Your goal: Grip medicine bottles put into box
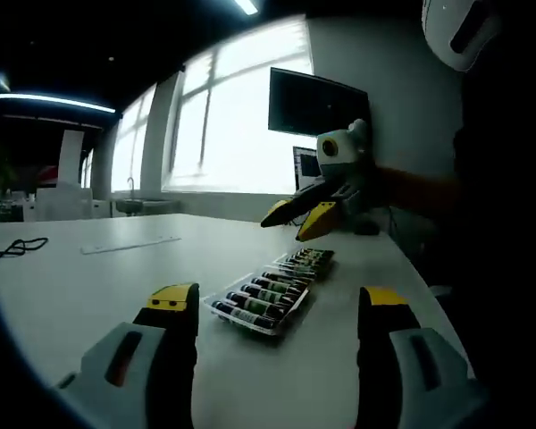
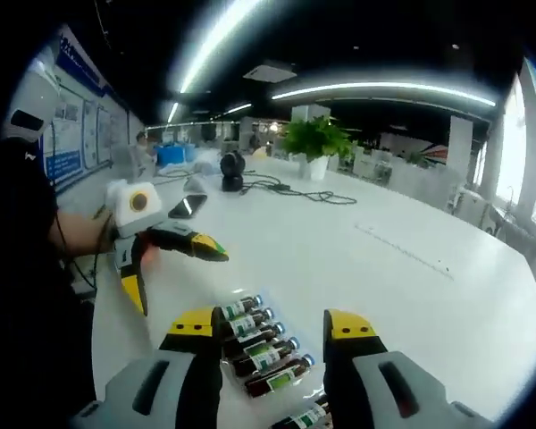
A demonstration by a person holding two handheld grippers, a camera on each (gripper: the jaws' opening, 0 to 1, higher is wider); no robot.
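- Bottles (image 1: 266, 298) lying in a row in clear tray (image 1: 290, 310) on white table (image 1: 98, 268); same row seen from other side (image 2: 261, 344), caps toward far side of right gripper view.
- Left gripper (image 1: 277, 308): jaws wide apart, nothing between, held back from tray, well short of bottles.
- Right gripper (image 2: 272, 335): jaws apart, straddling the row from above/near side; can't tell if touching any bottle, none clamped.
- Right gripper also visible in left gripper view (image 1: 305, 217), hovering past far end of tray; left gripper in right gripper view (image 2: 174, 259), off to tray's side.
- No separate target box identifiable; maybe tray is box insert, can't tell.
- Step, as judged: approach / pre-grasp, no bottle picked yet.
- Next move needs: pick one bottle, prob. end of row; lower right jaws either side of its body, close gently, since bottles packed touching, little room for jaw tips; lift straight to avoid dragging neighbours or shifting light tray.
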